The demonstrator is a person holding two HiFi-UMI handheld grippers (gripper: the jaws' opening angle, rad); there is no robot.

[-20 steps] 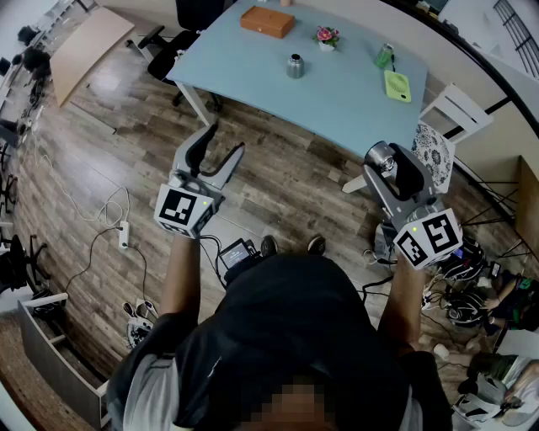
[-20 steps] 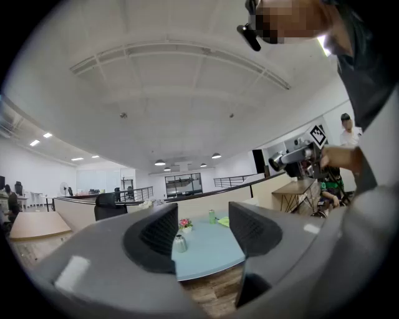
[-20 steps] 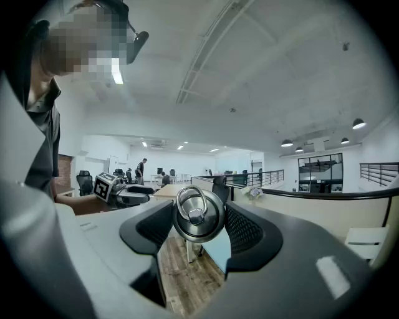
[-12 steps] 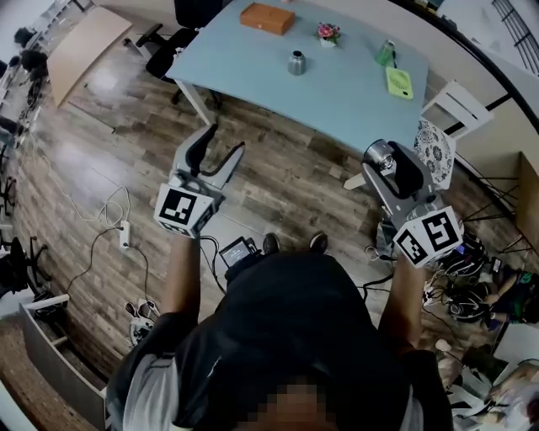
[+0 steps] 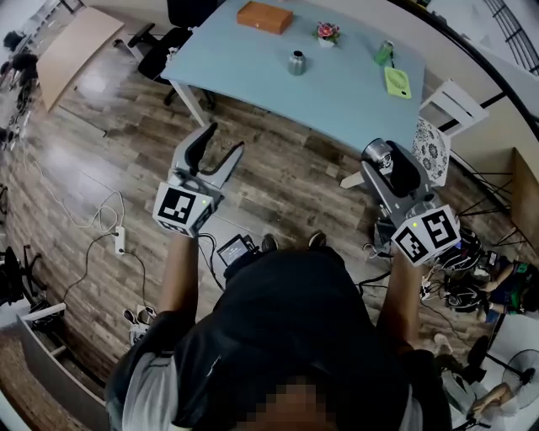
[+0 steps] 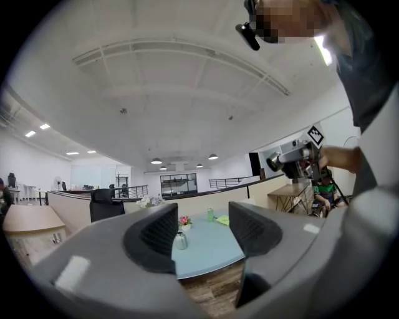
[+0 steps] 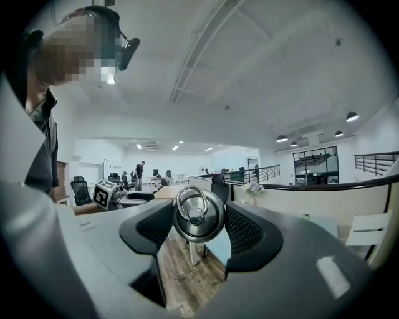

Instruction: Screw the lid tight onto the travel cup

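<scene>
Head view: we see both grippers held up over the wood floor [image 5: 286, 181], short of the light-blue table [image 5: 253, 63]. The left gripper [image 5: 224, 140] has its jaws spread with nothing between them. In the left gripper view we look straight through the gap at the table. The right gripper [image 5: 386, 162] is clamped on the lid [image 7: 198, 219], a round steel piece with a ring handle. Both pads pinch its rim, and its ring side faces the camera in the right gripper view. The travel cup [image 5: 296, 62] stands upright on the table, well apart from both grippers. Also on the table we see a brown box [image 5: 264, 17], a small flower pot [image 5: 327, 34], a green can [image 5: 385, 53] and a flat green item [image 5: 397, 82]. A white chair [image 5: 438, 139] sits beside the table's right end, near the right gripper.
</scene>
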